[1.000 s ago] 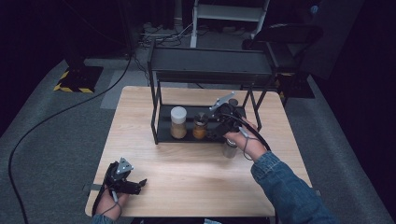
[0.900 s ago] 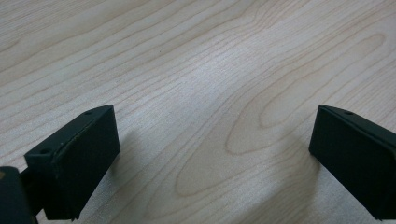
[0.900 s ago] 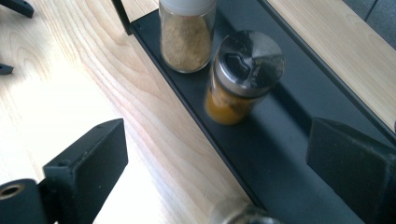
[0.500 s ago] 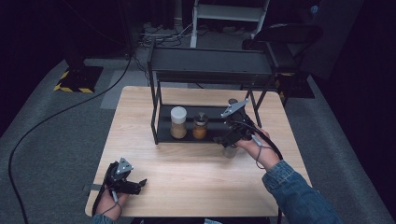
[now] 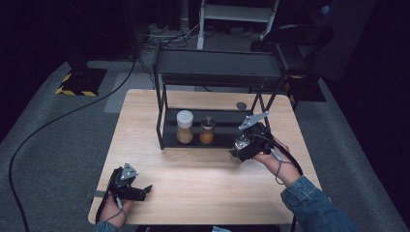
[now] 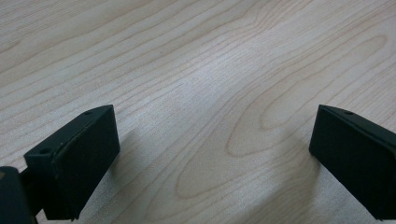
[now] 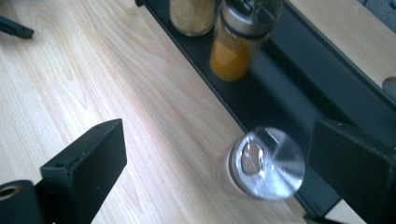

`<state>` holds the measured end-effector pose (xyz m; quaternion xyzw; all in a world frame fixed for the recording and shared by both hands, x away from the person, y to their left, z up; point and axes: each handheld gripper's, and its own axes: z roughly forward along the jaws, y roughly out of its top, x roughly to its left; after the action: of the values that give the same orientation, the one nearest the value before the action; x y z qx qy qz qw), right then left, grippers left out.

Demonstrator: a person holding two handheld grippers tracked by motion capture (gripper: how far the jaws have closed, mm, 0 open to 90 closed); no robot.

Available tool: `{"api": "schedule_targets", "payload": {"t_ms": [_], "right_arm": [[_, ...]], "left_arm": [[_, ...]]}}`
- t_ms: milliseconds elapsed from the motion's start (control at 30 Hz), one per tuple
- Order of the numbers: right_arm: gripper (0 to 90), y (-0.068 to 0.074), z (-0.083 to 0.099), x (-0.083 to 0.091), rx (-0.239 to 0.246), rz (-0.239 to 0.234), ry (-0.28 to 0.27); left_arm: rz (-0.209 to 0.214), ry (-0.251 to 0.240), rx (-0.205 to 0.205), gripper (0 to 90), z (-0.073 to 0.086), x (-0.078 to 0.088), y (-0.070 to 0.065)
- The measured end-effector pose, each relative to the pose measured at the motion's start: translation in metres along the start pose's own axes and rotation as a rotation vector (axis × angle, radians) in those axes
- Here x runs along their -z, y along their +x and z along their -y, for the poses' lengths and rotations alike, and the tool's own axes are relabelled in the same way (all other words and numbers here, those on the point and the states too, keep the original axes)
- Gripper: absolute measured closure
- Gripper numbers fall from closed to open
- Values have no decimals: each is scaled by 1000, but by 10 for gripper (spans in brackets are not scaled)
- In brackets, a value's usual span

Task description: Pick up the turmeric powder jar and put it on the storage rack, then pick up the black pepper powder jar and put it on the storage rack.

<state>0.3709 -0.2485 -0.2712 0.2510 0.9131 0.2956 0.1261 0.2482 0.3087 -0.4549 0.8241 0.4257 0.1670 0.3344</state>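
A small clear jar with a shiny silver lid (image 7: 266, 163) stands on the wooden table just in front of the black rack's lower shelf (image 7: 280, 88). My right gripper (image 7: 217, 140) is open, with its jaws wide on either side of the jar, which sits close to the right jaw. From above, the same jar (image 5: 240, 143) shows at my right gripper (image 5: 240, 152). On the shelf stand a white-lidded jar (image 5: 184, 126) and an orange spice jar (image 5: 207, 129). My left gripper (image 5: 142, 190) rests open at the table's front left, with bare wood between its jaws (image 6: 215, 135).
The black two-tier rack (image 5: 217, 67) spans the back half of the table (image 5: 193, 169). A small dark round disc (image 5: 241, 105) lies behind it. Cables and a chair stand on the grey floor beyond.
My right gripper has drawn back from the rack's lower shelf toward the person. The silver-lidded jar now stands on the table in front of the rack. The left gripper has stayed still.
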Motion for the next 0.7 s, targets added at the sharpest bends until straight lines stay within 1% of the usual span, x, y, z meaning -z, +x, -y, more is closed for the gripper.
{"api": "schedule_targets", "payload": {"t_ms": [200,333,433,500,700], "right_arm": [[45,2,17,9,-11,8,-12],[45,7,28,14,1,38,-11],[46,7,37,15,-2,47,-14],[45,6,46,15,-14,44,-21],[45,3,65,15,-44,52,-28]], "left_arm": [[-1,0,1,16,0,0,0],[-2,0,2,16,0,0,0],[-3,0,4,16,0,0,-1],[-4,0,5,16,0,0,-1],[-6,0,6,16,0,0,-1]]}}
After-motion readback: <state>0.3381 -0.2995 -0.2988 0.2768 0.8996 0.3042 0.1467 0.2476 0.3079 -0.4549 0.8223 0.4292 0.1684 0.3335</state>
